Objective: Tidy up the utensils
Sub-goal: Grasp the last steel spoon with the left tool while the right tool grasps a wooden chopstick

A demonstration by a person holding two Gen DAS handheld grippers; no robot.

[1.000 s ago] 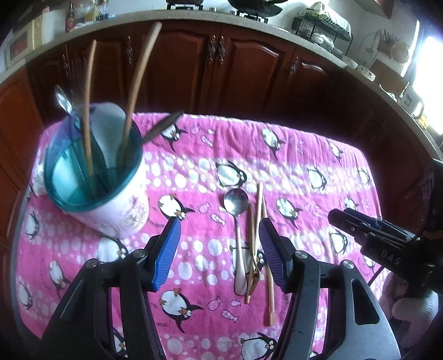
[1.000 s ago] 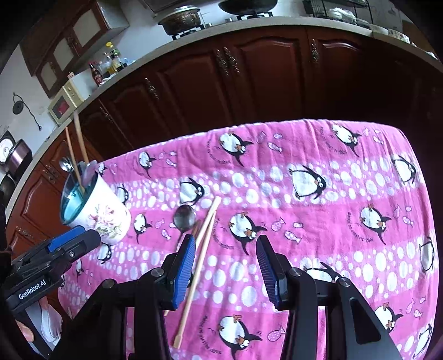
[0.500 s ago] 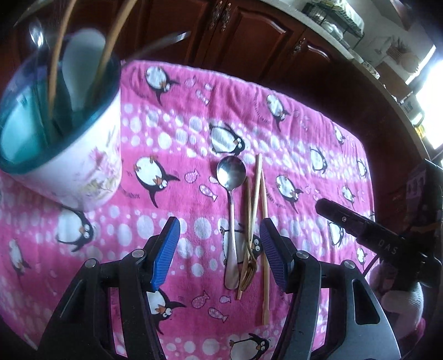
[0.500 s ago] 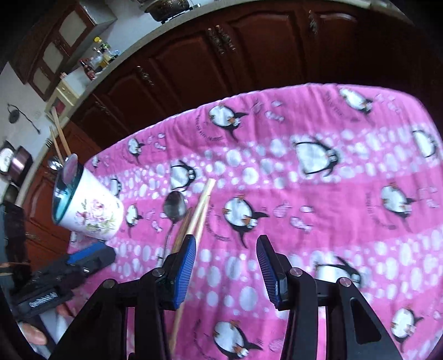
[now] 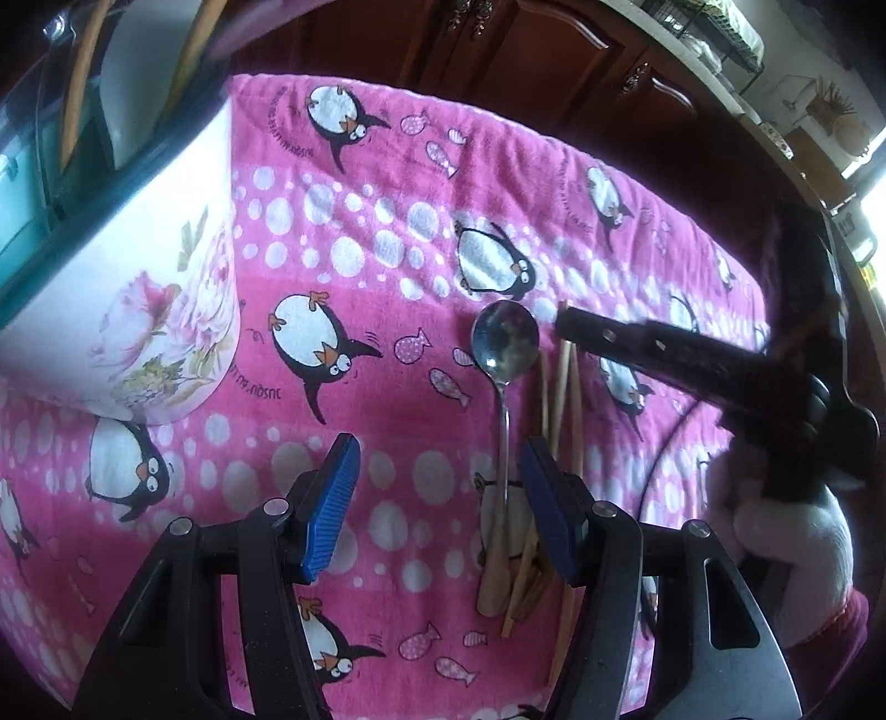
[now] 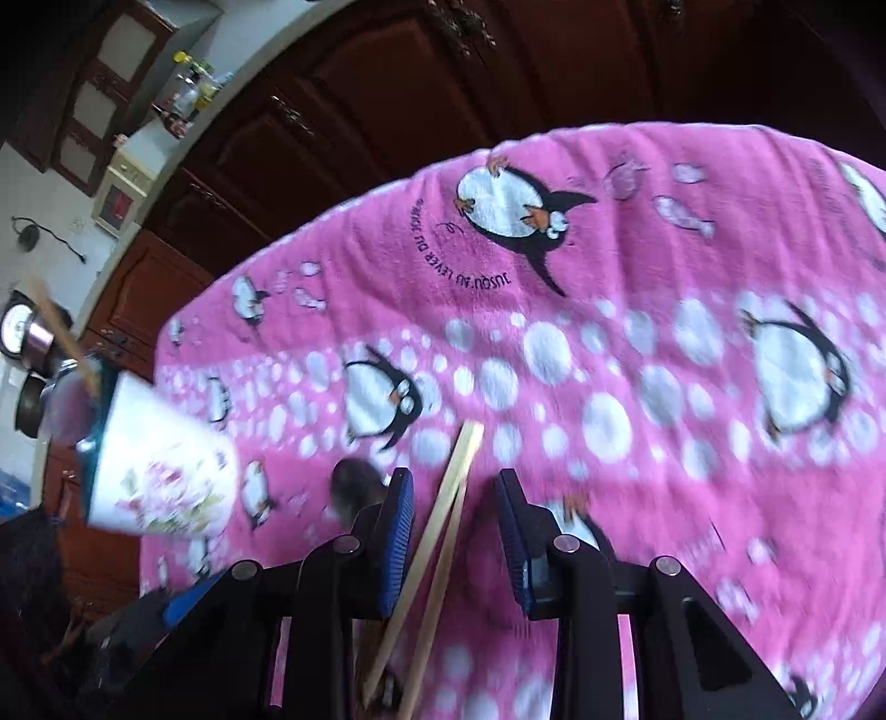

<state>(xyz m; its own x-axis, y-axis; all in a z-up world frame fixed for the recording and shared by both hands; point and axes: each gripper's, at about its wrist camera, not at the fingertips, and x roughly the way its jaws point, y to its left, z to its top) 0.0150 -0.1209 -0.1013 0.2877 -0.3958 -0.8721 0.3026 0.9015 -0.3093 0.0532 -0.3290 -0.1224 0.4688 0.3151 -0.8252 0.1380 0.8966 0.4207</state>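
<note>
- Left wrist view: since one second ago the holder cup (image 5: 127, 266) has grown big at the upper left. The left gripper (image 5: 437, 509) is spread wide, gripping nothing. The spoon (image 5: 504, 354) and chopsticks (image 5: 565, 387) lie right of middle, running top to bottom. The right gripper (image 5: 570, 324) sits at their top end, so it is nearer.
- Right wrist view: the right gripper (image 6: 454, 531) has just been closing. The chopsticks (image 6: 443, 515) run between its jaws, not yet squeezed.

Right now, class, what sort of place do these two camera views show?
Most likely a home kitchen: dark wooden cabinets under a countertop, a dish rack, and a utensil holder on the penguin cloth.
</note>
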